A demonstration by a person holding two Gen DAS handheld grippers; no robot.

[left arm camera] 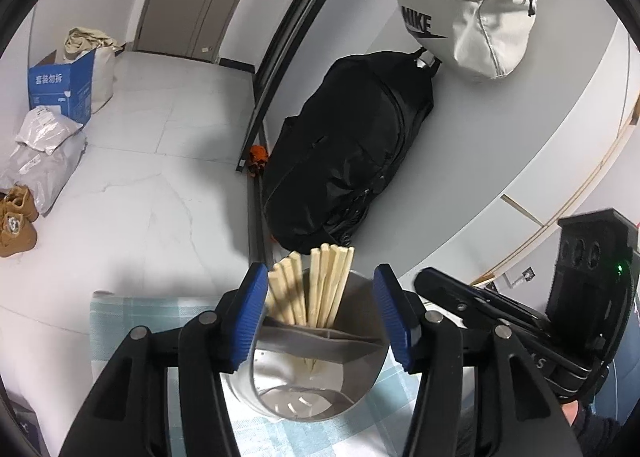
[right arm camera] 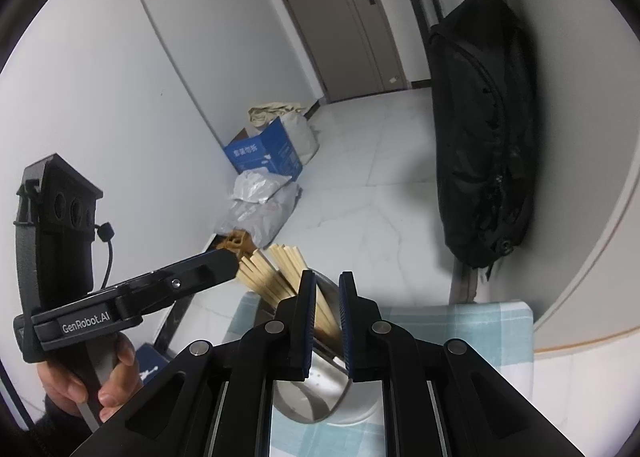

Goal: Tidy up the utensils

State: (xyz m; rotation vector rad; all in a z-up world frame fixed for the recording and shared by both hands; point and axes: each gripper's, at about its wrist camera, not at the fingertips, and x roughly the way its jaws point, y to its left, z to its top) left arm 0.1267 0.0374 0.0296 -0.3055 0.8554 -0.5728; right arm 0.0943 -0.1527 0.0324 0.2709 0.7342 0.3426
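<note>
A steel utensil holder [left arm camera: 320, 373] stands on a light blue checked cloth [left arm camera: 120, 321]. Several pale wooden chopsticks [left arm camera: 320, 285] stand upright in its back compartment. My left gripper [left arm camera: 322, 271] is open, its blue pads [left arm camera: 256, 313] wide apart on either side of the holder and not pressing on it. The right gripper [left arm camera: 432, 281] reaches in from the right. In the right wrist view, my right gripper [right arm camera: 327, 277] hovers over the holder [right arm camera: 320, 385], jaws a narrow gap apart, with the chopsticks [right arm camera: 272, 277] showing behind and through the gap. Nothing is clamped. The left gripper [right arm camera: 224, 263] sits beside the chopstick tops.
A black bag [left arm camera: 352, 145] and a white bag [left arm camera: 464, 9] hang on the wall behind the table. On the floor lie a blue box [left arm camera: 60, 85], grey parcel bags [left arm camera: 44, 153] and brown shoes [left arm camera: 16, 221]. The cloth's far edge [right arm camera: 500, 307] is close behind the holder.
</note>
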